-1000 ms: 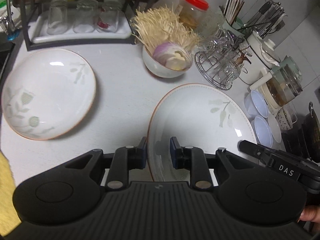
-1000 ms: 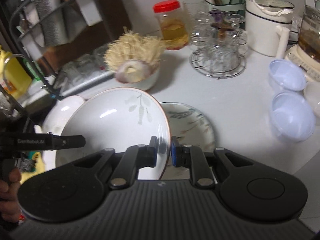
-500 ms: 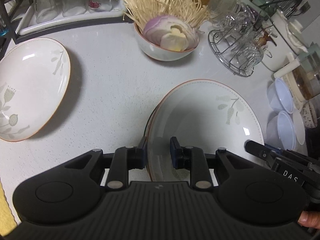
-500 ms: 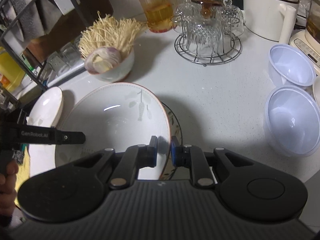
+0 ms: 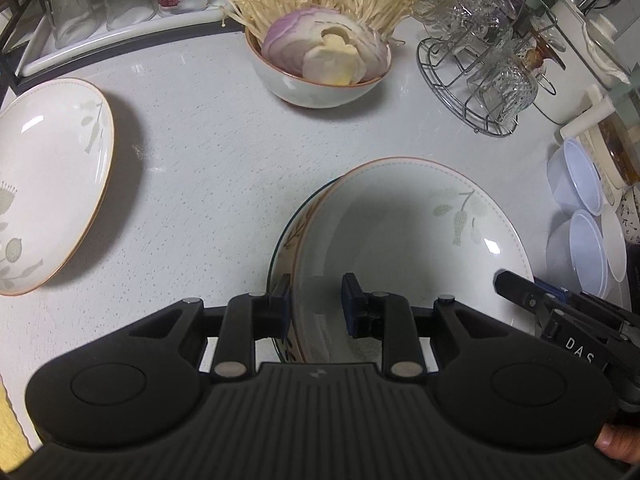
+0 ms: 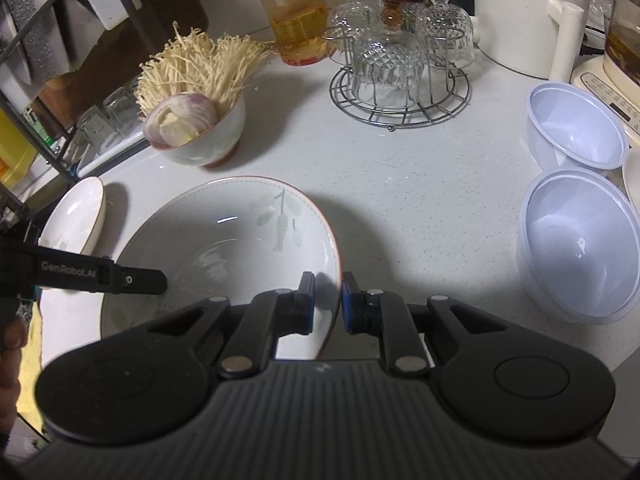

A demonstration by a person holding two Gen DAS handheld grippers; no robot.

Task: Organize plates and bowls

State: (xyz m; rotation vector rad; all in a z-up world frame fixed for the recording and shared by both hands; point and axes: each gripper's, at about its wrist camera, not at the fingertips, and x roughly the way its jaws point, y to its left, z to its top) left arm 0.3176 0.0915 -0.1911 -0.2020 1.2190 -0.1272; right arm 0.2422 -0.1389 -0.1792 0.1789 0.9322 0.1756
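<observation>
The deep plate [image 5: 404, 240] sat on top of a darker-rimmed plate [image 5: 286, 240] on the worktop [image 5: 208, 168], in front of the bowl of onion and mushrooms [image 5: 320, 68]; the two rims were not lined up, the lower one showing only on the side away from the plastic bowls [image 6: 576, 240]. The left gripper [image 5: 316, 304] had its jaws apart, one either side of the deep plate's near rim without pressing on it; the right gripper [image 6: 326, 302] straddled the opposite rim with its pads close in, and whether it still pinched could not be told. A second deep plate [image 5: 48, 184] lay well apart from the stack, on the far side from the plastic bowls.

The step in hand looked like the release after stacking; to do it well, both grippers should open fully before they draw back, and draw back level along the rim line, so that no pad catches the edge and drags the top plate further off centre; a light nudge toward the exposed rim would square the stack first.
</observation>
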